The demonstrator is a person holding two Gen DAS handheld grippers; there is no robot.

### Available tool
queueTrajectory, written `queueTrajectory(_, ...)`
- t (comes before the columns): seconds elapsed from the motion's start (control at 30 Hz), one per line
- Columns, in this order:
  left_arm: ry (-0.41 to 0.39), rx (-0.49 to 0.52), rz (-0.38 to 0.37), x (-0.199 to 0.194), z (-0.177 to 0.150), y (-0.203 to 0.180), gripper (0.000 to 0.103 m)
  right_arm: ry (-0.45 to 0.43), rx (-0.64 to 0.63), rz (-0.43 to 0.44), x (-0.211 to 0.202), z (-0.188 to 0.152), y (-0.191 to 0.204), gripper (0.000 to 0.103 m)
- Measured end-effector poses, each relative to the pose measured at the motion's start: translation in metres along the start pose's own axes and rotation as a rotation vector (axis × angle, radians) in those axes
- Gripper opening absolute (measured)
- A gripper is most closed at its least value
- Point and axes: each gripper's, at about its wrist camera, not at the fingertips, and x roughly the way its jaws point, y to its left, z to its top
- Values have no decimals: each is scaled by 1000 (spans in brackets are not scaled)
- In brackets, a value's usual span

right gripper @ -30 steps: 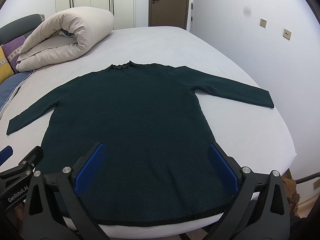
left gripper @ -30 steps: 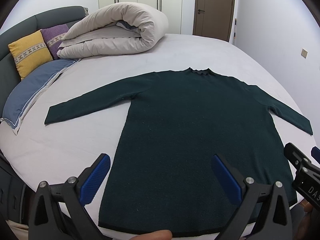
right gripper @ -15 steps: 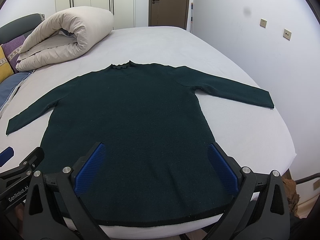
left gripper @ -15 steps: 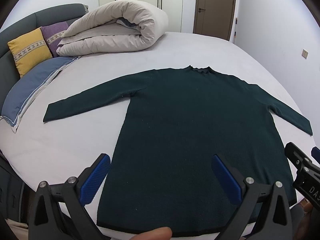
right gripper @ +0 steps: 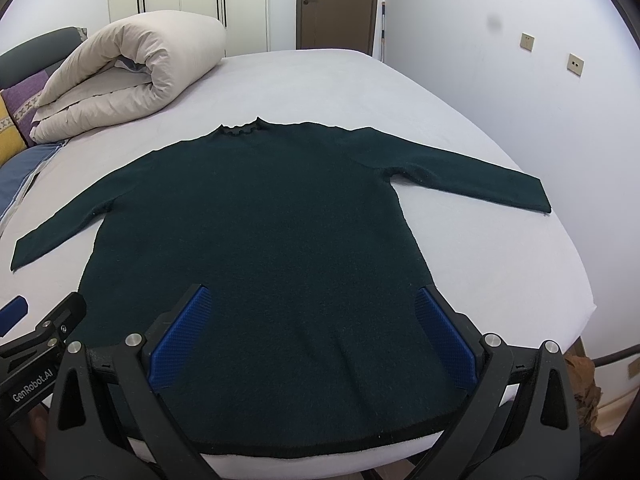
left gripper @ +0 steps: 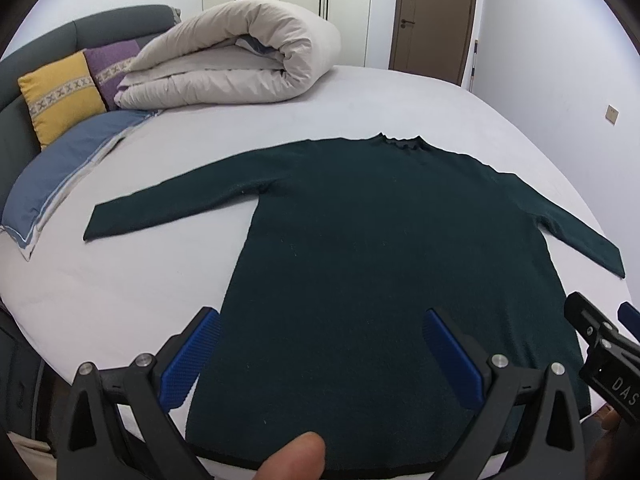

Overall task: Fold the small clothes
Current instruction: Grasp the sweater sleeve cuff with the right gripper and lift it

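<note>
Sweater [left gripper: 392, 264], dark green and long-sleeved, is lying flat and face-up on the white bed [left gripper: 420, 92], collar pointing away toward the door, hem running along the near edge, both sleeves spread out to the sides. Almost nothing is changing across the last second: the garment is keeping its outline, no crease or lifted corner is appearing, and only the left wrist view is drifting slightly, so that the left sleeve [left gripper: 180, 208] and the pillows are sitting a little differently in frame. The left gripper [left gripper: 320, 356] is hovering over the lower left of the hem with its jaws spread wide and nothing between them; the right gripper [right gripper: 308, 332] is doing the same over the lower right, equally released. A fingertip [left gripper: 296, 460] is showing at the bottom of the left view. A rolled duvet [left gripper: 236, 56] is resting well apart at the head of the bed. Reading this as the pause before a first fold: the folding is not yet beginning, and the next move is probably asking each gripper to descend and pinch a hem corner or a sleeve.
</note>
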Motion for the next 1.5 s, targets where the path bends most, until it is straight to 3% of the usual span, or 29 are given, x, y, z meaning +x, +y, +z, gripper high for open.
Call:
queueTrajectory(0.2,10,10,16,8,0,-1,103,5,9,2,6,2,-4,103)
queueTrajectory(0.37,79,-16,-13,24,2,3,103,1,26,13,12,6,-12,103)
queueTrajectory(0.53,169,-80,-143,47,3,8,103,-14,33,16,21,15,-25,103)
queueTrajectory(0.67,184,-75,-261,58,5,1,103,-33,76,30,34,32,-52,103)
queueTrajectory(0.77,175,-67,-297,62,8,-7,103,-56,165,33,51,51,-97,103)
queueTrajectory(0.87,183,-62,-286,66,12,-11,103,-94,274,26,72,72,-159,103)
queueTrajectory(1.03,155,-98,-295,73,22,-4,103,-110,534,-20,119,91,-285,96)
queueTrajectory(1.1,175,-111,-313,81,24,-1,103,-84,634,-30,143,91,-333,87)
queueTrajectory(1.17,196,-125,-336,89,24,0,103,-29,765,-16,170,86,-381,72)
queueTrajectory(1.23,203,-135,-369,95,27,-2,103,11,888,3,189,75,-422,69)
queueTrajectory(1.37,207,-149,-449,103,30,-9,102,-15,1020,12,211,66,-466,68)
queueTrajectory(1.5,216,-149,-494,111,37,-19,98,-52,1019,2,228,83,-484,68)
